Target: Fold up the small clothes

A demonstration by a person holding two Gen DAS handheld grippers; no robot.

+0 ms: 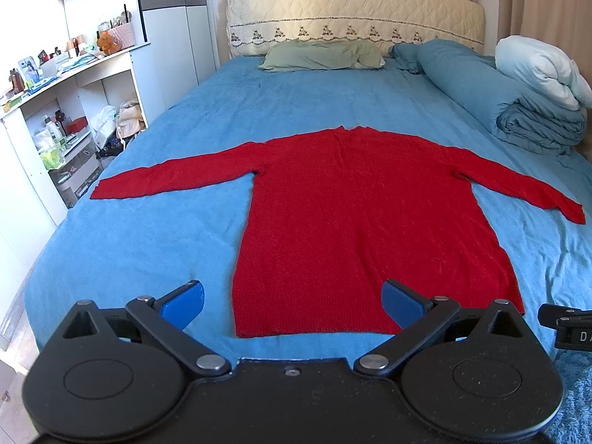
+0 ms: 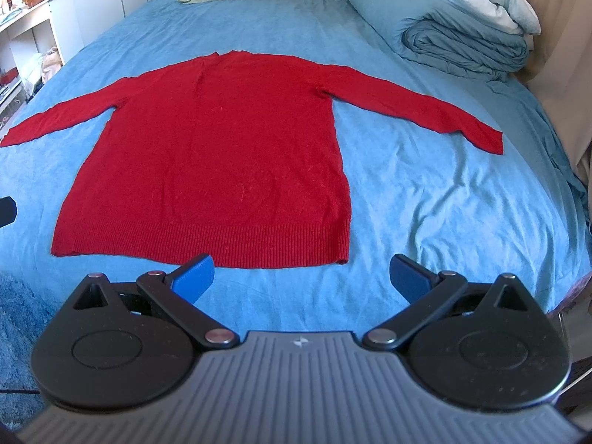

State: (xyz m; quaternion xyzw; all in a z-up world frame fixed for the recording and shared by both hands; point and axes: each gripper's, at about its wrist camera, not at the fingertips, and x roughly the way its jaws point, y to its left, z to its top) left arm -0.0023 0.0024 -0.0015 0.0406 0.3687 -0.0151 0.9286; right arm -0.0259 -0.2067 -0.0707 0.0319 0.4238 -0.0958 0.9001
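A red long-sleeved sweater [image 1: 362, 214] lies flat on the blue bed sheet [image 1: 148, 244], both sleeves spread out, hem toward me. It also shows in the right wrist view [image 2: 222, 155]. My left gripper [image 1: 292, 301] is open and empty, just above the near hem at the sweater's left corner. My right gripper [image 2: 301, 277] is open and empty, hovering in front of the hem near the sweater's right corner. The right gripper's edge shows at the far right of the left wrist view [image 1: 566, 325].
A rolled blue duvet [image 1: 499, 88] with a white pillow [image 1: 540, 66] lies at the bed's right side. A green pillow [image 1: 322, 55] lies by the headboard [image 1: 355, 14]. White shelves [image 1: 55, 118] with clutter stand left of the bed. A blue rug [image 2: 14, 314] lies below.
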